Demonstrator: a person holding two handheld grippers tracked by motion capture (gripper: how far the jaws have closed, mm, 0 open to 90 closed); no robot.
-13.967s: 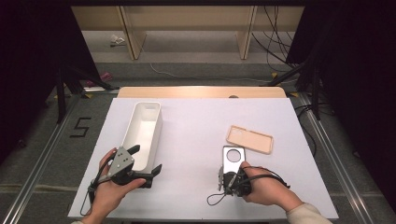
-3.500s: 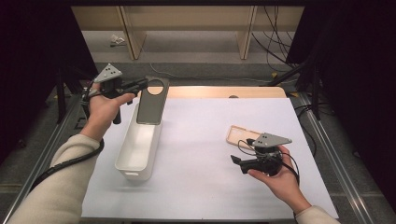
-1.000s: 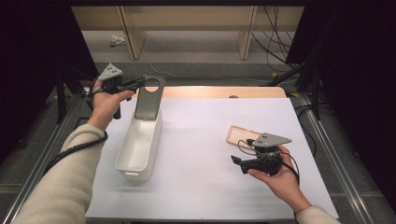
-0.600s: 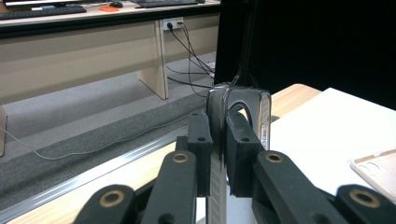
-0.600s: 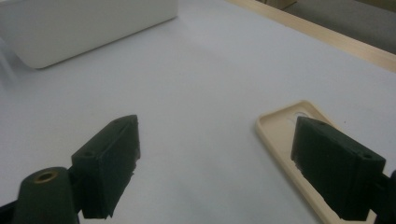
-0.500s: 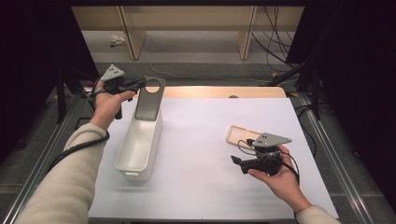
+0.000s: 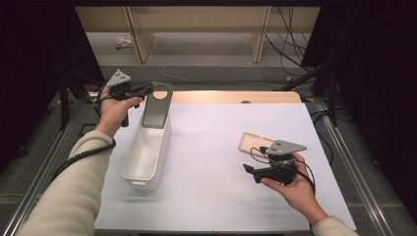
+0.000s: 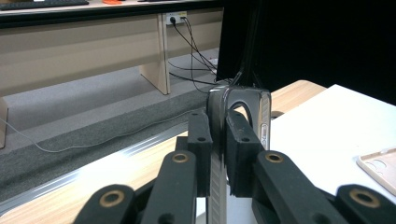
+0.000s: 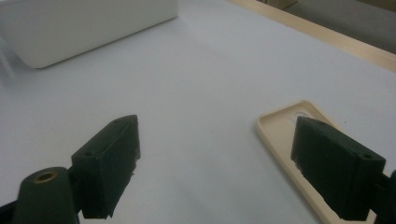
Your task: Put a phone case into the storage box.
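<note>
My left gripper (image 7: 146, 90) (image 8: 217, 140) is shut on the top edge of a grey phone (image 7: 157, 105) (image 8: 243, 105), held upright over the far end of a long white bin (image 7: 146, 152). The phone's lower part hangs inside the bin's far end. My right gripper (image 7: 249, 169) (image 9: 215, 163) stands open above the white table (image 7: 216, 196), with nothing between its fingers. A beige phone case (image 7: 251, 142) (image 9: 299, 154) lies flat on the table just beyond and beside the right gripper.
The white bin (image 9: 70, 23) lies lengthwise at the table's left. A wooden strip (image 7: 231, 97) runs along the table's far edge. Beyond it stand wooden bench legs (image 7: 140, 34) and cables (image 7: 290, 29) on the floor.
The left gripper has lowered the grey phone slightly toward the bin's far end. The right gripper has stayed still and open.
</note>
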